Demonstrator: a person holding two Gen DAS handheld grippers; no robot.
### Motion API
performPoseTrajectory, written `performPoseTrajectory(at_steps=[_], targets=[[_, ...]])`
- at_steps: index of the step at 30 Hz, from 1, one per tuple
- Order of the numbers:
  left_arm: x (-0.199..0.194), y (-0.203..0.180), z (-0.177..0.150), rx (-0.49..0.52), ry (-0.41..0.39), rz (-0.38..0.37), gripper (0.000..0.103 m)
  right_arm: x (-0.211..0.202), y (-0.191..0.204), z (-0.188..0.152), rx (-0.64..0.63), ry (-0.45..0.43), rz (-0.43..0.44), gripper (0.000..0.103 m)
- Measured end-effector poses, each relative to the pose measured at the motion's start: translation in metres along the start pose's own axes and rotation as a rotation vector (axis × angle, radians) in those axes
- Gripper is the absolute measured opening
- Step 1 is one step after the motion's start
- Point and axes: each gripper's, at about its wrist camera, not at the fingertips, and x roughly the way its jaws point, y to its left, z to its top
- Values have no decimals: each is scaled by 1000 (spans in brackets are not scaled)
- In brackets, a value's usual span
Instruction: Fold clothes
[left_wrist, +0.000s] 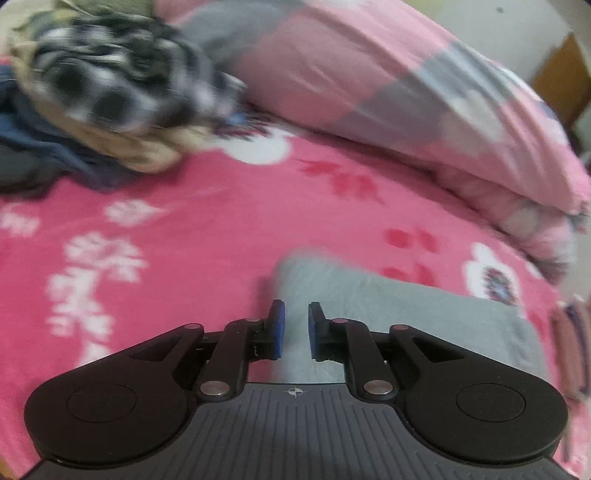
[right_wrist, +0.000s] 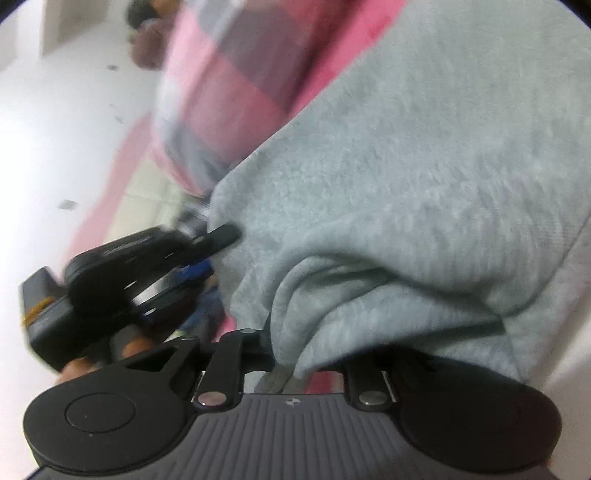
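Note:
A grey fleece garment (left_wrist: 399, 310) lies on the pink flowered bedspread (left_wrist: 207, 206), just ahead and right of my left gripper (left_wrist: 295, 328). Its blue pads (left_wrist: 277, 328) stand a short way apart with nothing pinched between them. In the right wrist view the same grey garment (right_wrist: 424, 184) fills the frame and drapes over my right gripper (right_wrist: 291, 358). Its folds bunch down between the fingers, whose tips are hidden under the cloth. The left gripper (right_wrist: 221, 236), held by a hand (right_wrist: 133, 347), reaches the garment's left edge.
A heap of other clothes (left_wrist: 110, 92), checked black-and-white, beige and navy, sits at the far left of the bed. A pink and grey checked quilt (left_wrist: 388, 92) is piled along the back right. White wall and floor (right_wrist: 55, 129) show beyond the bed.

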Motion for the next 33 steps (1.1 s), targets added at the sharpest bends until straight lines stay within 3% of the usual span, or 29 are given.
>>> performPoseTrajectory(at_steps=[2,4,5,9,12,14,16,21,24,29,33], targets=[[-6,10,2,-27,-36,40,31,14,4,-5,-12,51,2,24],[-19,15,3,-40,-85,47,31,28,9,-11,-25,102,4,36],[-25,14,3,-27,-106,46,31,21,11,-12,-48,115,13,47],[-44,-11,-5,79,-169,9,35,-29,5,-29,-153,159,32,54],[-49,-38,-24,190,-185,-53,36,-75,-4,-23,-220,119,26,55],[-46,-55,-40,264,-170,-91,36,-115,-11,-9,-288,27,9,55],[-40,-71,-57,337,-155,-117,36,-125,-17,5,-381,-26,-61,53],[-20,-89,-100,474,-91,-99,36,-146,-30,39,-613,-152,-243,41],[-3,-80,-122,461,-37,-79,36,-158,-38,60,-751,-229,-353,40],[-4,-62,-137,442,-112,-125,37,-178,-52,94,-980,-359,-539,34],[-5,-59,-142,454,-147,-151,37,-188,-4,100,-993,-327,-516,33]])
